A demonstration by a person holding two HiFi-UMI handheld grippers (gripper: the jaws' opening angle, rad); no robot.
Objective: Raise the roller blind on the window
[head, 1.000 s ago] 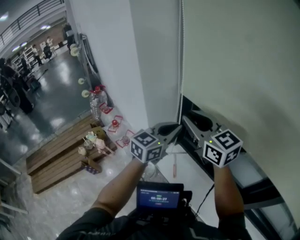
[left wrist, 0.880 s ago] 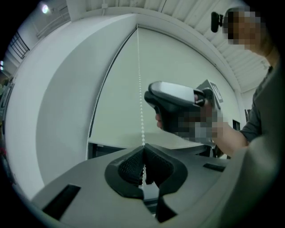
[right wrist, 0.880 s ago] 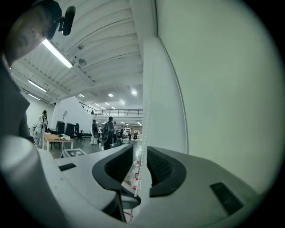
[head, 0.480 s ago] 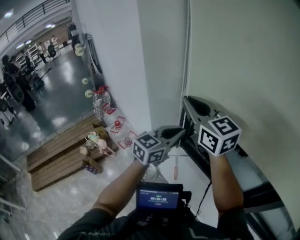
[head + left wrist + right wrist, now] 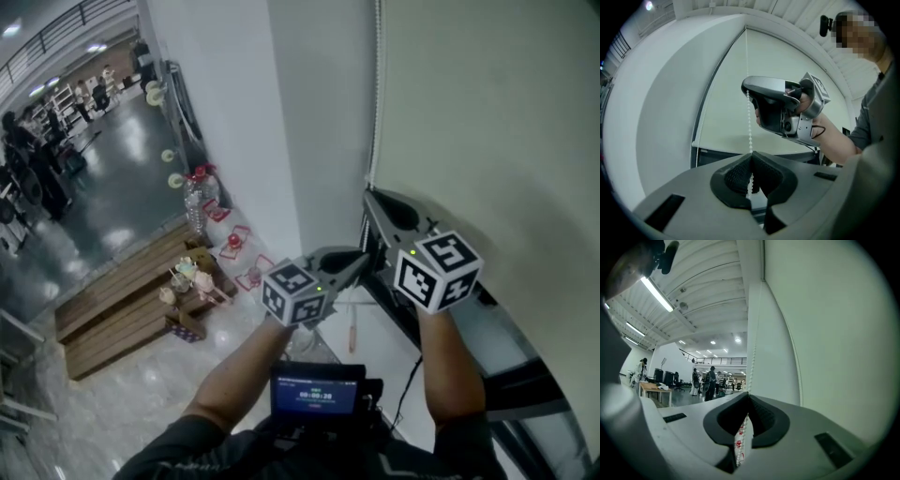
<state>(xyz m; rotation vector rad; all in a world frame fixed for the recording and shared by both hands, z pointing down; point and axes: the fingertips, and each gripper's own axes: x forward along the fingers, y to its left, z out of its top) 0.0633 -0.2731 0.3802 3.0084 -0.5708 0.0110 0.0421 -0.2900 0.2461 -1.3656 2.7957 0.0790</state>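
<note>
Left hand-held gripper (image 5: 751, 158) was clamped on the white bead chain (image 5: 749, 123), which ran up the left edge of the roller blind (image 5: 487, 122), beside a white wall (image 5: 225, 141). Higher on the same chain, the right hand-held gripper (image 5: 748, 397) had just been closing, and its jaws stood together on the beads. The blind hung low over the window, its lower edge near both grippers. Far left, people (image 5: 28, 159) stood on a glossy floor (image 5: 122, 187).
</note>
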